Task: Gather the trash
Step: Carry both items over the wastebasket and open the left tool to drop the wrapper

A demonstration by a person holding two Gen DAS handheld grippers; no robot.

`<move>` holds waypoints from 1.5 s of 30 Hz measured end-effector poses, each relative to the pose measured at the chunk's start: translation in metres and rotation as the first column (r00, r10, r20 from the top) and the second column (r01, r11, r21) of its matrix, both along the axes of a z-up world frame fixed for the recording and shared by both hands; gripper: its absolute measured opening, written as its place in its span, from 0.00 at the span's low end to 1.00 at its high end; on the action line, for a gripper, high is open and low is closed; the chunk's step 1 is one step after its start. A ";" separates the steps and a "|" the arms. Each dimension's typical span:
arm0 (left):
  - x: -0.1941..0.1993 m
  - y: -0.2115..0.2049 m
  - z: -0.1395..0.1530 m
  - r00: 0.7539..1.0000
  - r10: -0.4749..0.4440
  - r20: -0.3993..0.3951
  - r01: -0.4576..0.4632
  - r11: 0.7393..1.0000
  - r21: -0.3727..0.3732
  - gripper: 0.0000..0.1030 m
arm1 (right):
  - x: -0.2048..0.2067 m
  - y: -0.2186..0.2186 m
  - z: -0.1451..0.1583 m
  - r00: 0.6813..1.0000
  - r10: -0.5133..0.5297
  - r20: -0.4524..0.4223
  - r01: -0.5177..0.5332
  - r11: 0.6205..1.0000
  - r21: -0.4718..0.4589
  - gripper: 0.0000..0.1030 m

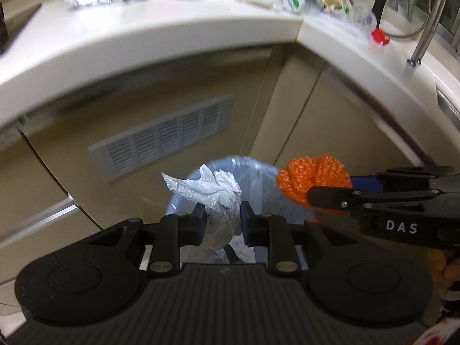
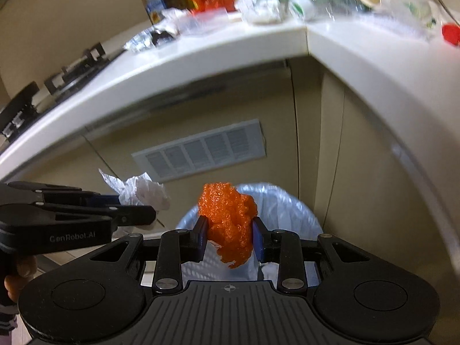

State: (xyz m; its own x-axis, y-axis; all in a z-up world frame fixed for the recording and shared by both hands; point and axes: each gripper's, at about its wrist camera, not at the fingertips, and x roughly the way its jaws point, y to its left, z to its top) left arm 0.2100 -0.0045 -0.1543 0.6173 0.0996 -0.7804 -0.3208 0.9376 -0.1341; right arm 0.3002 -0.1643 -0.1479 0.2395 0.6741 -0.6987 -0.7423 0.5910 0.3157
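Left tongs (image 1: pixel 222 220) pinched shut on crumpled white wrapper (image 1: pixel 212 189), right tongs (image 2: pixel 230 237) clamped on orange mesh wad (image 2: pixel 230 221). Both above lined bin (image 2: pixel 276 204) below desk (image 1: pixel 161 37). Risks: light wrapper drifting past bin rim on release; mesh snagging on tong pads; tongs colliding.

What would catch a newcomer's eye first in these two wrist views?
The bright orange mesh wad stands out most, pinched in the right tongs just above the lined trash bin. Next is the crumpled white plastic wrapper clamped in the left tongs, held over the same bin beside the orange wad. Behind both, the white countertop is strewn with more wrappers and litter.
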 end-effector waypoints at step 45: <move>0.034 -0.001 -0.080 0.993 -0.051 -0.111 0.044 0.997 -0.059 0.45 | 0.019 0.001 -0.063 0.994 -0.081 -0.075 0.074 0.993 -0.088 0.31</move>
